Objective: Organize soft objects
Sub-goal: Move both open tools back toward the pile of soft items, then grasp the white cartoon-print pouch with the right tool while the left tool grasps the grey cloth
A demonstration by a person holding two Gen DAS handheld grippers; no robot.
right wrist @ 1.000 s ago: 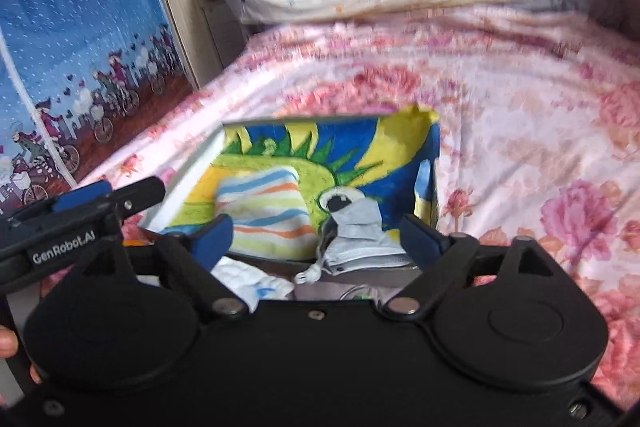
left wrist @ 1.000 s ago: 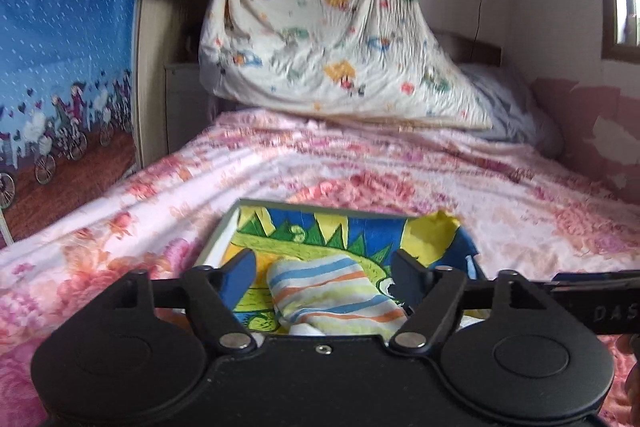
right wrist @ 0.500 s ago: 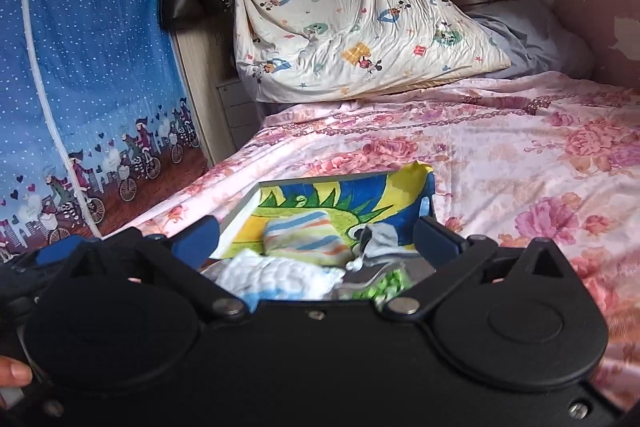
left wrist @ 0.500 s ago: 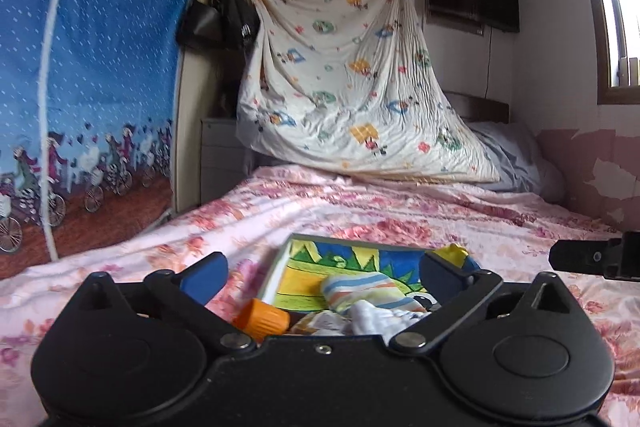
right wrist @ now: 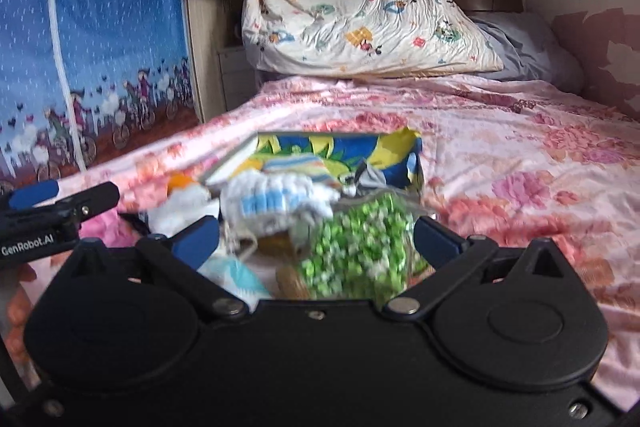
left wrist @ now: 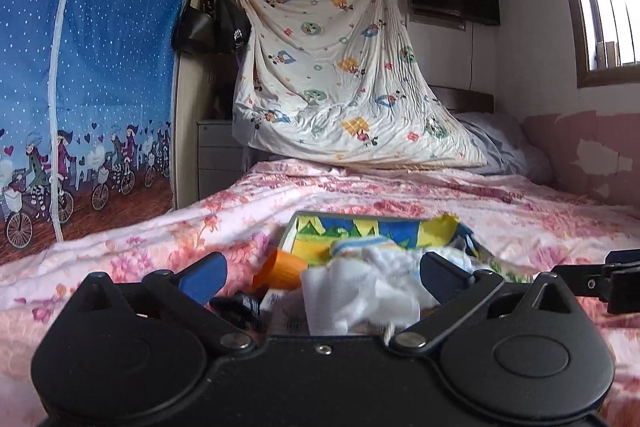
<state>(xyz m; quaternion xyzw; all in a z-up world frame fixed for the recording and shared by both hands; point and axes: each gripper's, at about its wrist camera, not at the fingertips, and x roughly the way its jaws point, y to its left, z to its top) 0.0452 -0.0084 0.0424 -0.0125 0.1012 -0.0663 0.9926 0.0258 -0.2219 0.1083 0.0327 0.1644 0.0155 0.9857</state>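
A shallow box with a blue, yellow and green print (left wrist: 380, 229) (right wrist: 336, 147) lies on the flowered bed and holds a striped folded cloth (right wrist: 296, 163) and a grey cloth (right wrist: 372, 175). In front of it lies a heap: a white cloth (left wrist: 360, 287), a white and blue knitted cloth (right wrist: 276, 199), a green patterned bag (right wrist: 360, 247), an orange cup (left wrist: 280, 269). My left gripper (left wrist: 322, 273) is open and empty above the white cloth. My right gripper (right wrist: 316, 237) is open and empty above the heap.
The pink flowered bedspread (left wrist: 440, 195) stretches back to a hanging cartoon-print sheet (left wrist: 340, 87) and a grey pillow (left wrist: 500, 143). A blue fabric wardrobe (left wrist: 88, 67) stands at the left. The left gripper shows at the left edge of the right wrist view (right wrist: 52, 215).
Both grippers have pulled back and tilted up from over the box. The heap of cloths, orange cup and green bag in front of the box has come into view.
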